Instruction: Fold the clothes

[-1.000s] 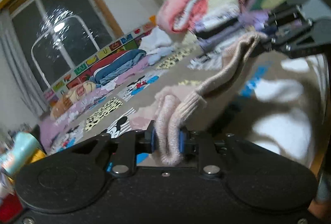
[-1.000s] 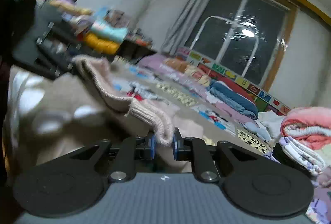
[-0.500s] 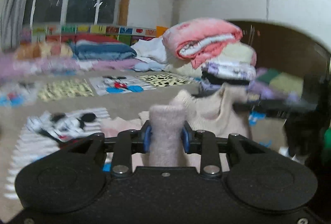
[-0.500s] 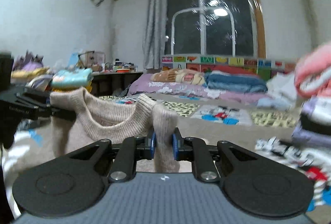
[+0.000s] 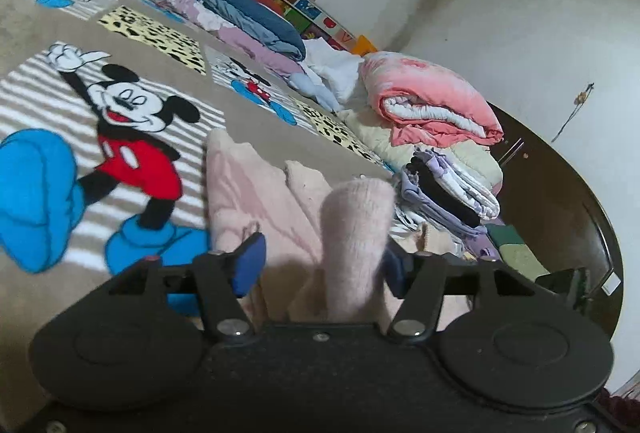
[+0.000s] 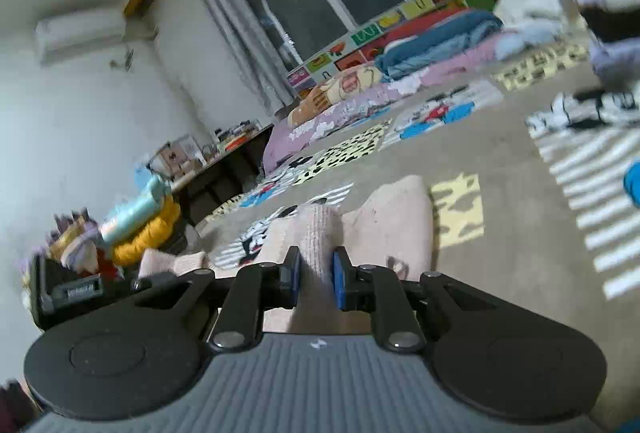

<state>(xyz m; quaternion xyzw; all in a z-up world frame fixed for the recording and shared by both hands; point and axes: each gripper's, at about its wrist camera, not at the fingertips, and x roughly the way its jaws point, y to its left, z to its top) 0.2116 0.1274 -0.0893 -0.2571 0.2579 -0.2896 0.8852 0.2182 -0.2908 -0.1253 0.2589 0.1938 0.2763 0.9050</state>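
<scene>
Left hand-held gripper [image 5: 320,265]: jaws opening, pink sweater [image 5: 356,229] between them, letting go.
Right hand-held gripper [image 6: 316,275]: clamped on the sweater's knit edge, steadying the fold.
Sweater: lowered onto cartoon bedspread [image 5: 120,121], below folded blanket stack [image 5: 436,113].

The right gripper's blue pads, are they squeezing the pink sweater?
Touching. The right wrist view shows the right gripper with both blue pads pressed against a fold of the pink sweater.

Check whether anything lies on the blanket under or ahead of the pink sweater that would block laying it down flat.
Nothing visible does. The pink sweater already rests on a bare stretch of the blanket. The left gripper is opening with a fold between its jaws; the right gripper pinches another. The folded stacks sit off to the side.
</scene>
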